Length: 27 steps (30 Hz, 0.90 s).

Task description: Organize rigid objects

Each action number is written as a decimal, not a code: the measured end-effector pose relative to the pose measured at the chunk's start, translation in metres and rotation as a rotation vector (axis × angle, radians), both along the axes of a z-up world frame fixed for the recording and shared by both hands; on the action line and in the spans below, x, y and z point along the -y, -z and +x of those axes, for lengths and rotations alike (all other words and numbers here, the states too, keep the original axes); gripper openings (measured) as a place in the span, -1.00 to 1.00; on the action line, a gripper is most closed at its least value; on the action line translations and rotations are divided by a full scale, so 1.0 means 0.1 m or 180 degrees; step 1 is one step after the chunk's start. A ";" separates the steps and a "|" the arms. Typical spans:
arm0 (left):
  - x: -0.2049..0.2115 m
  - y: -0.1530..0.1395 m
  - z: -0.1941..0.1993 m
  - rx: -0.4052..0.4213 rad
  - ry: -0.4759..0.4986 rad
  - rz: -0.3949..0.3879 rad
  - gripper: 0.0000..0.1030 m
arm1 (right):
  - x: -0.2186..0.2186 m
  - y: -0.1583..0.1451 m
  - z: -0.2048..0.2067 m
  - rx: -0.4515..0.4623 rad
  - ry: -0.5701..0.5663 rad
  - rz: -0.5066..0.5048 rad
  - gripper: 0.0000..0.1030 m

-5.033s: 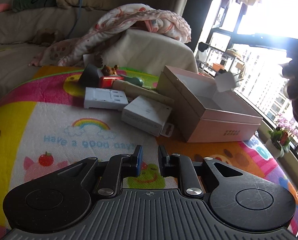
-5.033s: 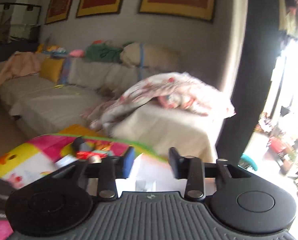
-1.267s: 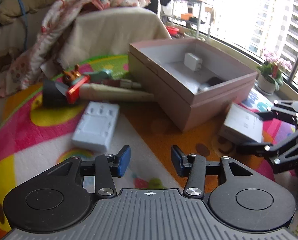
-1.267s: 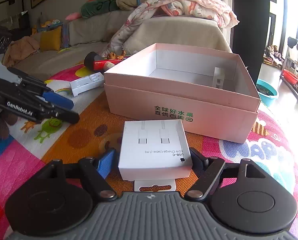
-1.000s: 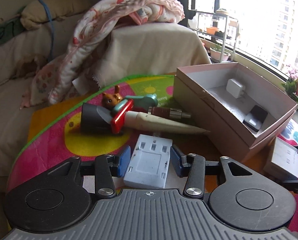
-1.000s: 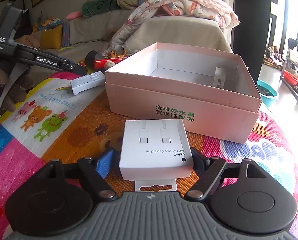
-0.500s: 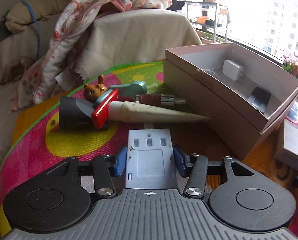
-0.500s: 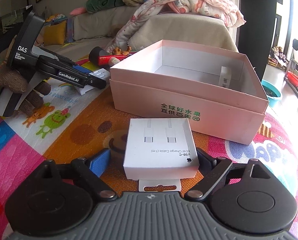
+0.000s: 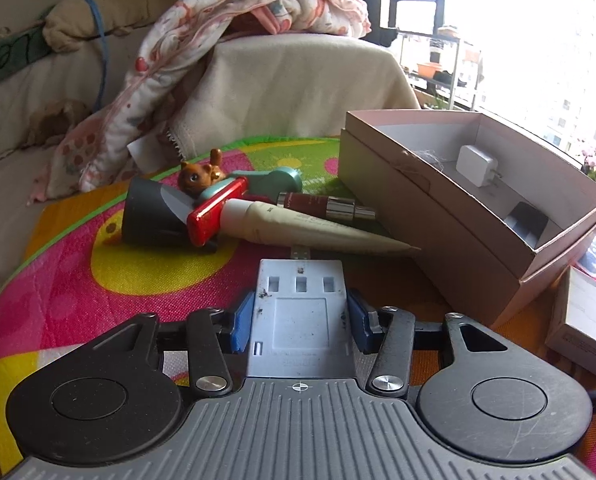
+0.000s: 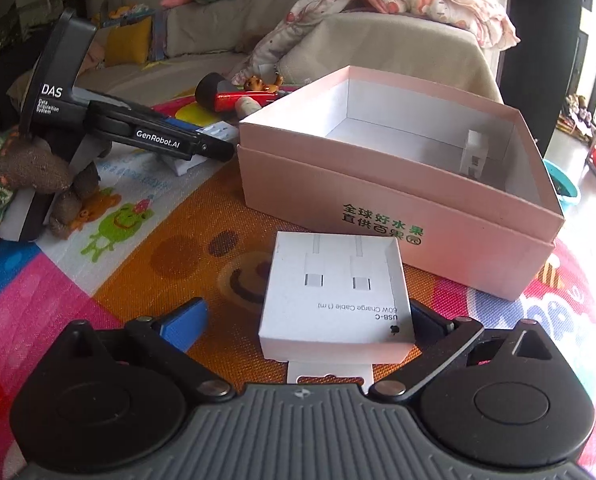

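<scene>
Lying flat on the play mat [image 9: 78, 280] in the near centre, the pale blue-grey plastic tray [image 9: 301, 316] is being pinched by the left gripper [image 9: 300, 320], both blue pads against its sides, probably for lifting toward the pink box [image 9: 458, 216] at right. Just near of that box, the white cable box [image 10: 335, 298] is sitting between the right gripper [image 10: 302, 320]'s spread jaws, ungripped.

**Colours and patterns**

Box [image 10: 398, 216]: pale pink outside, white inside, green lettering. Cable carton [image 10: 334, 296]: white, grey print. Tray [image 9: 301, 312]: pale blue-grey. Mat [image 9: 78, 280]: pink, yellow, orange, green cartoon print. Finger pads [image 9: 240, 326]: blue.
</scene>
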<state>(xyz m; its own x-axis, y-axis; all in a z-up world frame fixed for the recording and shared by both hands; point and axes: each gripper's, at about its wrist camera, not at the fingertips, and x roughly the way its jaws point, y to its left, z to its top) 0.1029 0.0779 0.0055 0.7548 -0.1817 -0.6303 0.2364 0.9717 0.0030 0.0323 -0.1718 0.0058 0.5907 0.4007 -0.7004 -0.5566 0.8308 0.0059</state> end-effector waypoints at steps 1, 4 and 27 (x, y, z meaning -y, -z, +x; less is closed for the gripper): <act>0.01 0.00 -0.02 0.0019 0.0006 0.0026 0.03 | 0.00 -0.01 0.01 0.0059 0.0044 0.0015 0.82; 0.07 -0.03 -0.14 0.0082 0.0064 0.0086 0.03 | -0.01 -0.02 0.07 0.0083 0.0216 0.0012 0.61; 1.07 -1.50 -0.74 0.0860 0.0616 -0.0497 0.03 | 0.72 -2.12 -0.57 0.1591 0.0349 0.0672 0.33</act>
